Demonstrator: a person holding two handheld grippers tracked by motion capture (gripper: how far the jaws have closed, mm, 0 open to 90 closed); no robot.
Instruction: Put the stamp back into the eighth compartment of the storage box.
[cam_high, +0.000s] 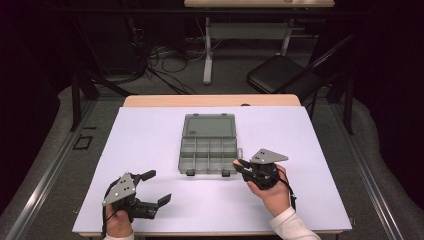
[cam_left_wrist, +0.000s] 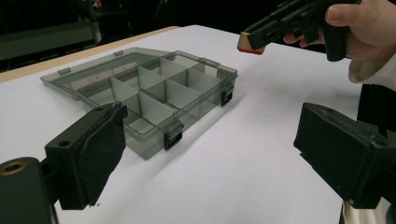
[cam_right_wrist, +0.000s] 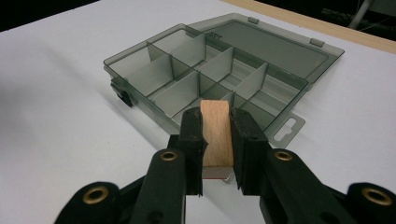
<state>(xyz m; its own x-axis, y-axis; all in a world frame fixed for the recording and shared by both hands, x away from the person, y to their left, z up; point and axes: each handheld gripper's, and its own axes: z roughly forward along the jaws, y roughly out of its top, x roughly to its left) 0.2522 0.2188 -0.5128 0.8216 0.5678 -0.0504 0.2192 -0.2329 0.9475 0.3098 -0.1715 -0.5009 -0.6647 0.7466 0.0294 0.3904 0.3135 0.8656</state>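
A clear grey compartment box (cam_high: 208, 145) lies open in the middle of the white table, its lid (cam_high: 208, 125) flat behind it; its cells look empty (cam_right_wrist: 187, 70). My right gripper (cam_high: 241, 166) hovers just off the box's front right corner, shut on a small wooden block (cam_right_wrist: 215, 133) with a red underside (cam_left_wrist: 251, 48). My left gripper (cam_high: 156, 186) rests at the near left, open, with nothing between its pads (cam_left_wrist: 93, 154). In the left gripper view the box (cam_left_wrist: 159, 93) lies ahead of it and the right gripper (cam_left_wrist: 254, 39) is at the upper right.
The white sheet (cam_high: 150, 150) covers a wooden table (cam_high: 210, 100). Beyond the far edge stand a black folding chair (cam_high: 280, 72), another table's legs (cam_high: 207, 55) and loose cables on the floor. Black latches (cam_left_wrist: 173, 136) stick out from the box's front wall.
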